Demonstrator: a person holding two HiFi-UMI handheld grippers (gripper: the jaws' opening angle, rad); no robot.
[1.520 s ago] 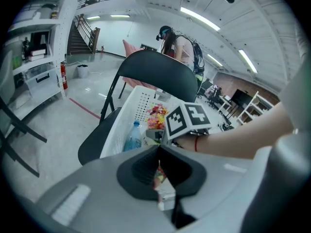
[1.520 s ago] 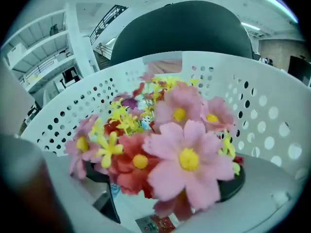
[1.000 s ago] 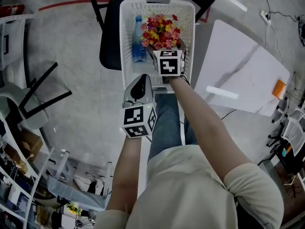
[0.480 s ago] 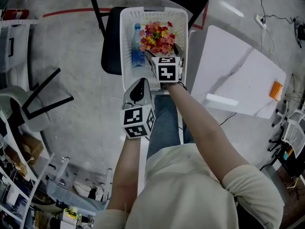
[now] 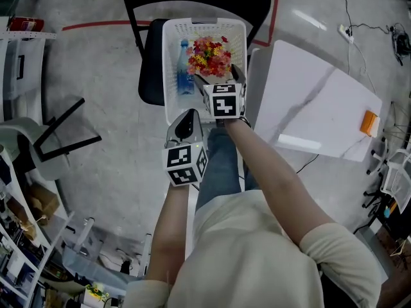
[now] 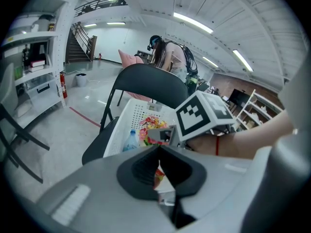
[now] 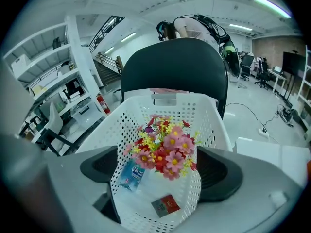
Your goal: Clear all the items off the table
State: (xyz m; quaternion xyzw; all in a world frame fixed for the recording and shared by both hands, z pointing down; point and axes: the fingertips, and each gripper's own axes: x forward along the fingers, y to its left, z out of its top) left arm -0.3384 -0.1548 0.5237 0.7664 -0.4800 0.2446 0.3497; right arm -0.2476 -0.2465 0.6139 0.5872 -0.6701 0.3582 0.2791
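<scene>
A large indoor lab or workshop hall; polished grey concrete floor marked with a red tape line; white shelving racks along the wall; a staircase and fire extinguisher behind; ceiling strip lights; cables trailing across the floor; monitors farther back.

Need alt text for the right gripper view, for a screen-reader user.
The right gripper's jaws stand wide apart, gripping nothing, at the near rim of a white perforated basket that sits on a black chair. In the basket lie a bunch of red, pink and yellow flowers, a water bottle and a small red packet.
</scene>
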